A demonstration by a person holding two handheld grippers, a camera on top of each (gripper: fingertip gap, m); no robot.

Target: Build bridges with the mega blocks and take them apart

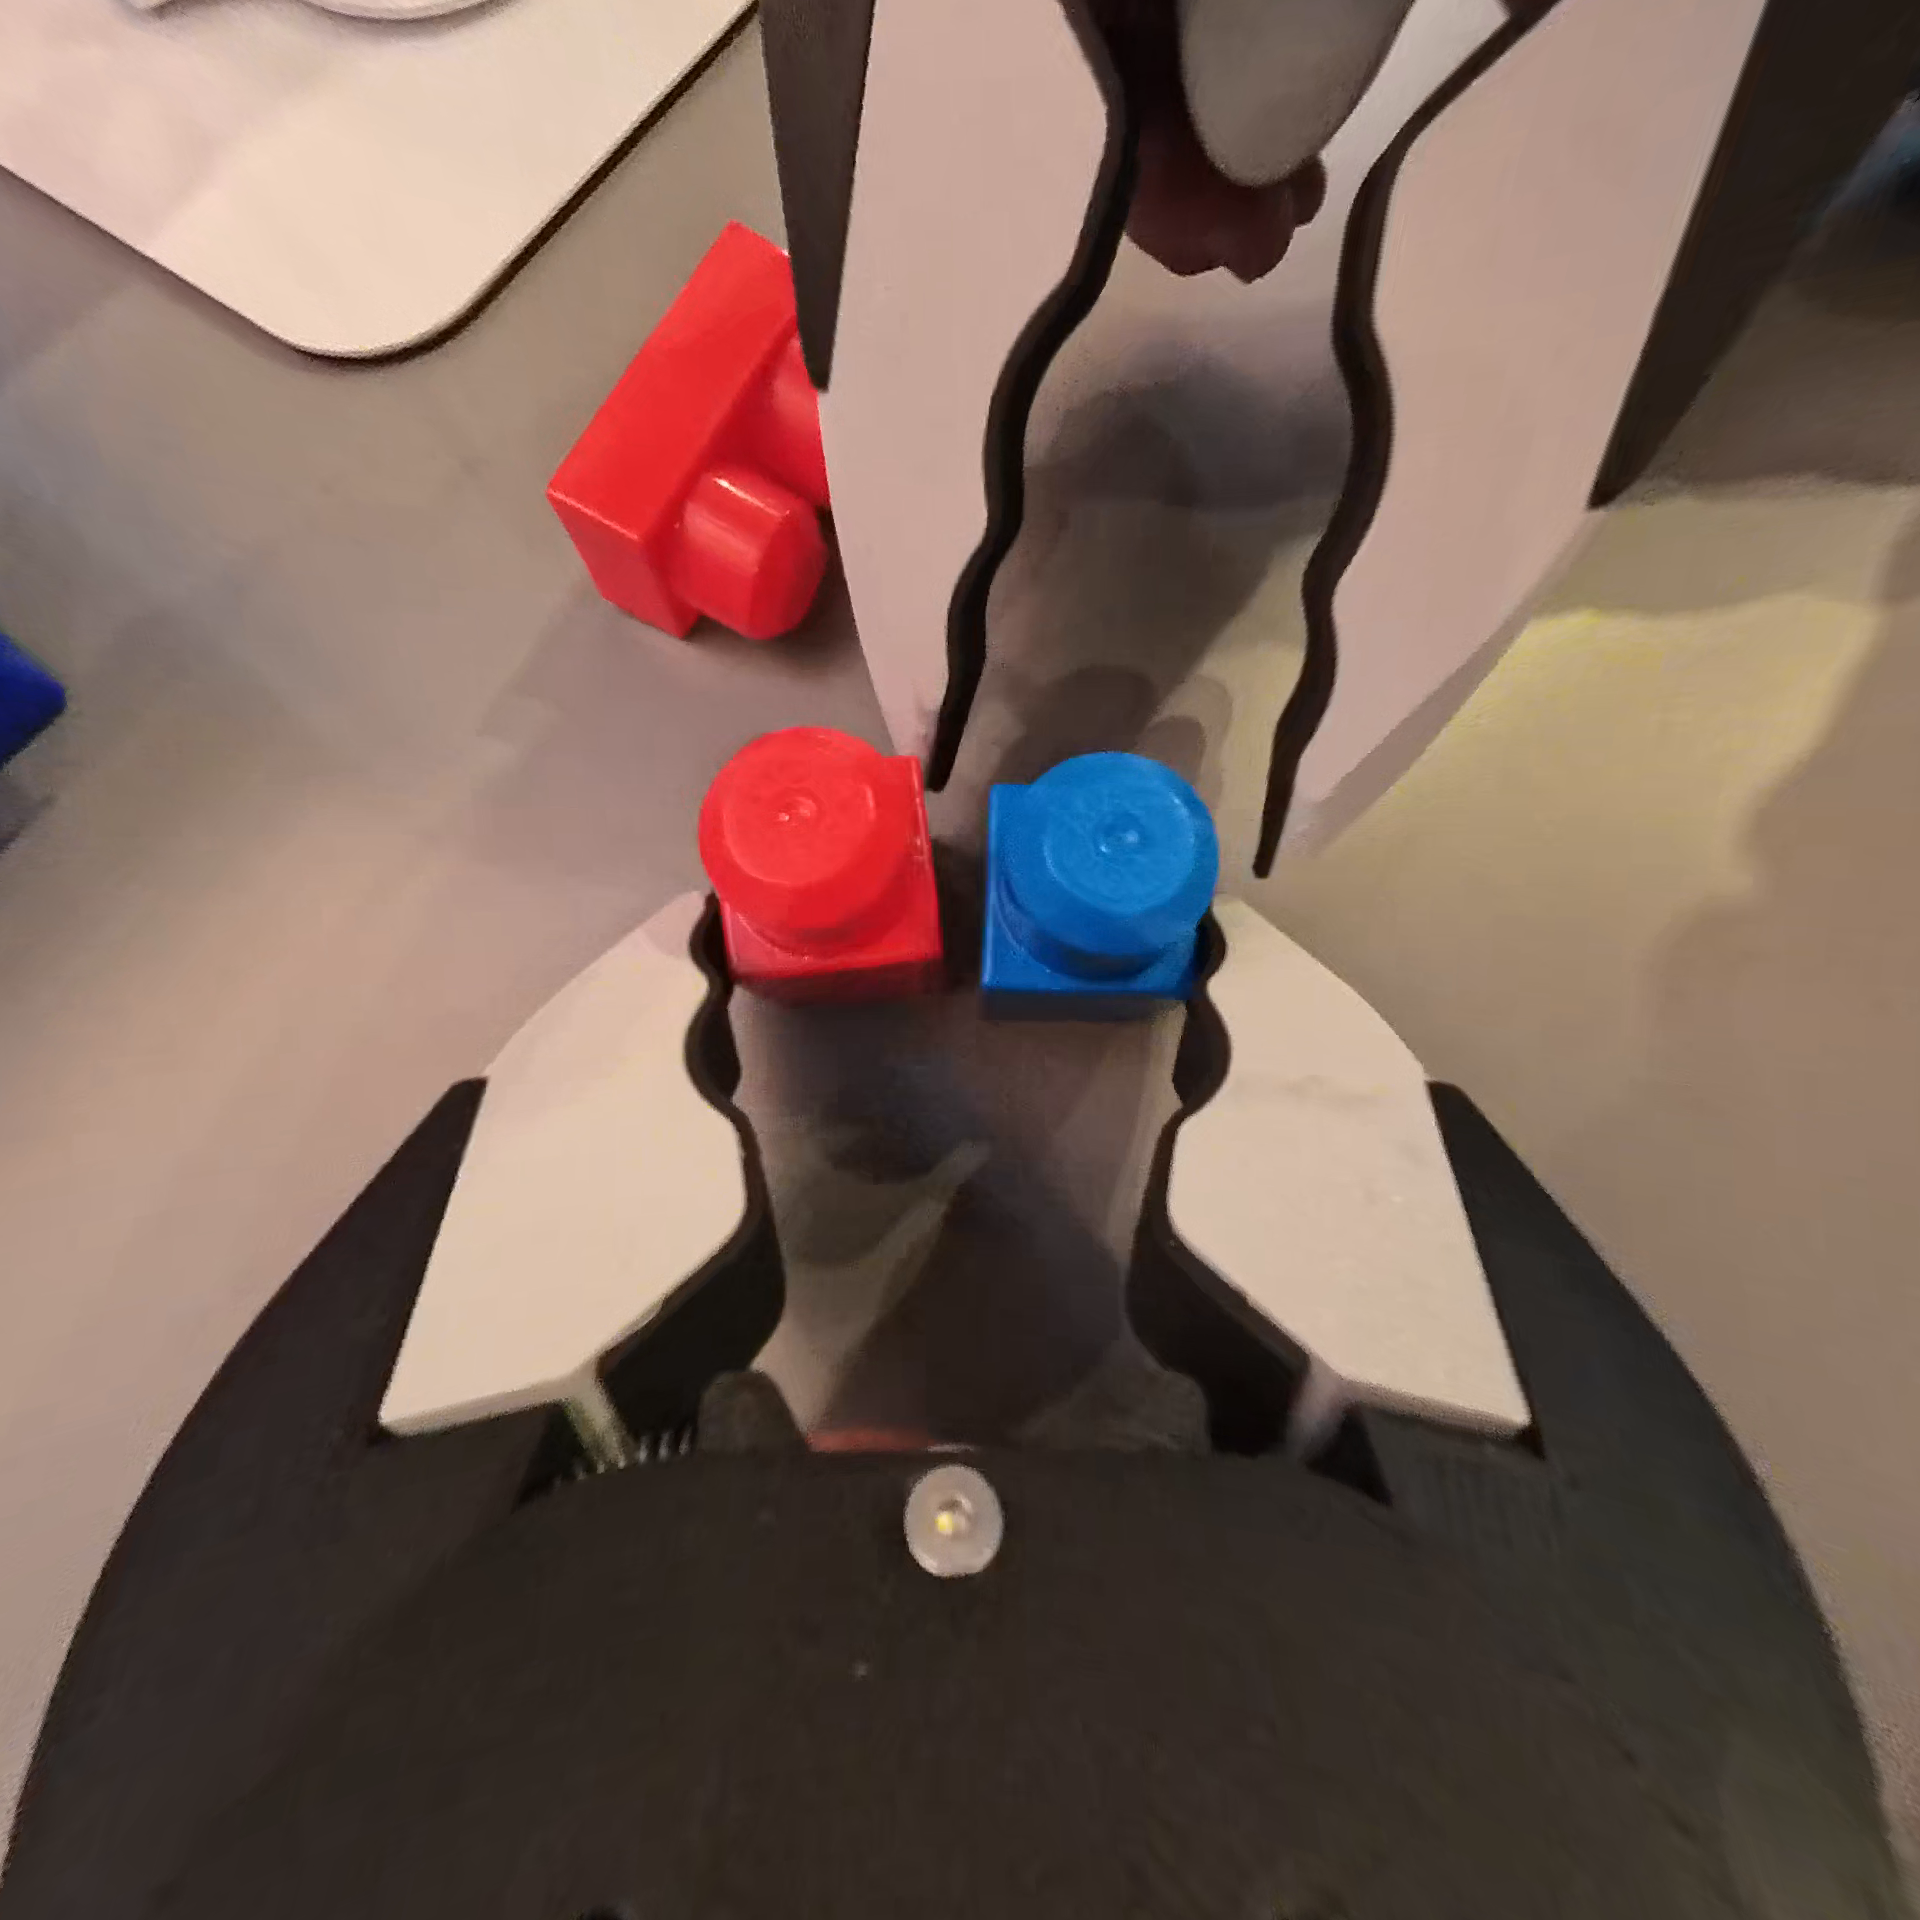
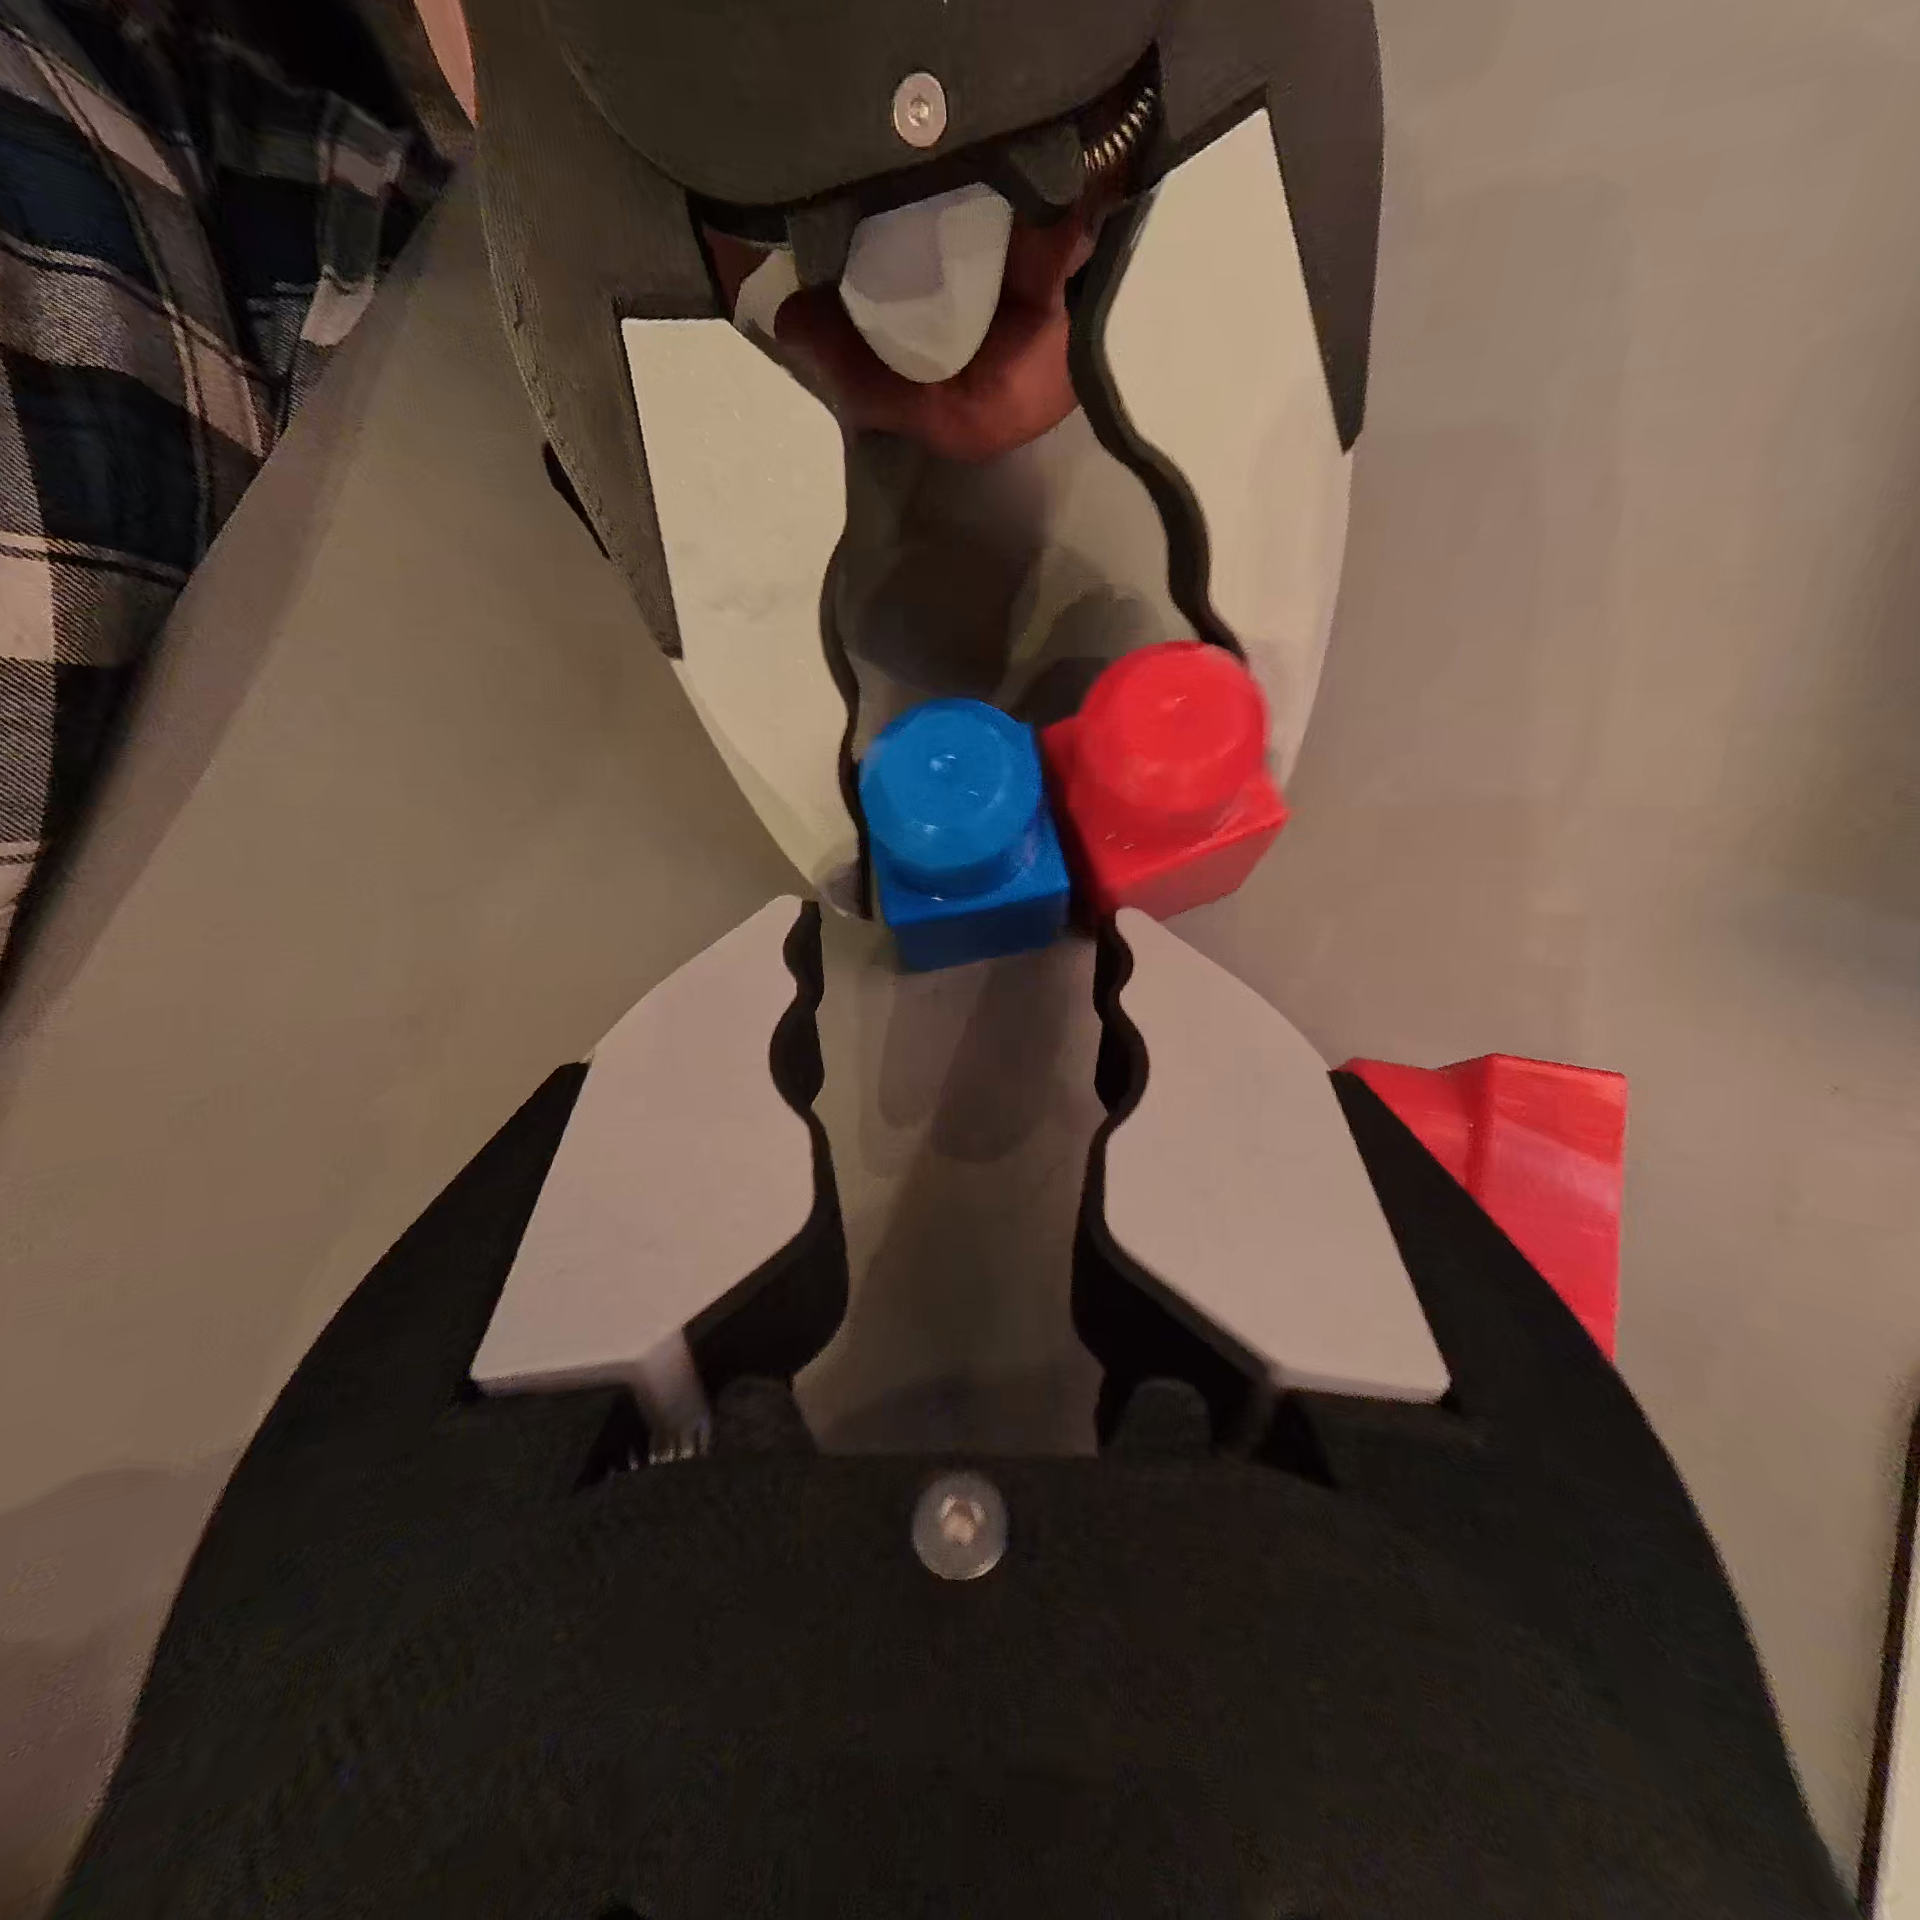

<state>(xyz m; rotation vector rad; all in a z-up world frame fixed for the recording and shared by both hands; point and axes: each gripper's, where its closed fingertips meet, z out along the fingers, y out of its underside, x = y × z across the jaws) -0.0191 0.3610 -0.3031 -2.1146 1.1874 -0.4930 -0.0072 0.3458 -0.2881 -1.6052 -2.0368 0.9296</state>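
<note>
Facing each other over the bench (image 1: 260, 935), both grippers stand apart around two small blocks. The left gripper (image 1: 961, 935) has its fingers spread wide: a red one-stud block (image 1: 821, 873) and a blue one-stud block (image 1: 1101, 894) stand upright side by side between the fingertips, a narrow gap between the two. The left fingertip is just beside the red block and the right fingertip just beside the blue one; I cannot tell if the pads press on them. The right gripper (image 2: 956, 925) comes from the opposite side, also with fingers apart, its tips near the far edges of the same pair, the blue block just before them in its own view. Beyond them, near the right gripper's finger, a larger red two-stud block (image 1: 686, 468) lies on its side on the bench. Farther off, a pale board with rounded corner (image 1: 343, 187) rests on the bench.
</note>
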